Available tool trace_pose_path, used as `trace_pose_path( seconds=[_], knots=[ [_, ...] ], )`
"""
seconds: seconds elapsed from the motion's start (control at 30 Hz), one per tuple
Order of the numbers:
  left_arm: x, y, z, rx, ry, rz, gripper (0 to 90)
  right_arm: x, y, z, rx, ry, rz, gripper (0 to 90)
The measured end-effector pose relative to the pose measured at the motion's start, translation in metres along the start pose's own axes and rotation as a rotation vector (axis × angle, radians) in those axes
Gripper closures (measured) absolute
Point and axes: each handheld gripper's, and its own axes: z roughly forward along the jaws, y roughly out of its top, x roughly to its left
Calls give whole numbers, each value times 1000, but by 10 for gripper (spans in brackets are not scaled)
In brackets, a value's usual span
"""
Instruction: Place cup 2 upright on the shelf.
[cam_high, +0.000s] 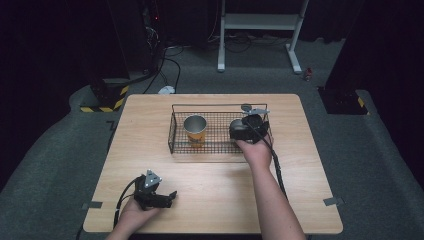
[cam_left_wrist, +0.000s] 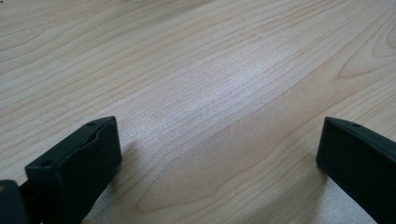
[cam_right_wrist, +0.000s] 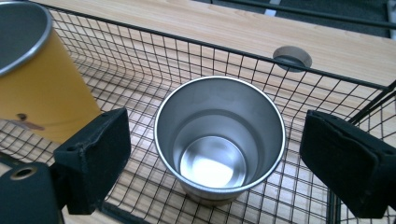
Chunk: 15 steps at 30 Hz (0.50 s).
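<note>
Wood table (cam_high: 210, 200) with a wire basket (cam_high: 175, 131) holding two cups, one gripper at each side.

At about 7 o'clock on the table, the left gripper (cam_high: 170, 196) rests low over bare wood, its jaws spread wide with nothing between them. Toward 12 o'clock stands the black basket; inside it at its 9 o'clock side is a yellow cup (cam_high: 195, 130), upright. At the basket's 3 o'clock end the right gripper (cam_right_wrist: 215, 154) reaches in, jaws wide apart on either side of an upright steel cup (cam_right_wrist: 219, 140) without touching it. In the right gripper view a round hole (cam_right_wrist: 292, 57) in the tabletop lies beyond the basket, at 1 o'clock from the steel cup.
</note>
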Motion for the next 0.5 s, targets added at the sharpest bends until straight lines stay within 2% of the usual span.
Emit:
trace_pose_path(
  seconds=[0.03,0.33,0.5],
  knots=[
    [0,0,0,-1,0,-1,4,-1,-1,-1,-9,2,-8,92],
    [0,0,0,-1,0,-1,4,-10,-22,-20,-45,21,20,93],
    [0,0,0,0,0,-1,4,-14,-36,-32,-68,32,15,94]
  ],
)
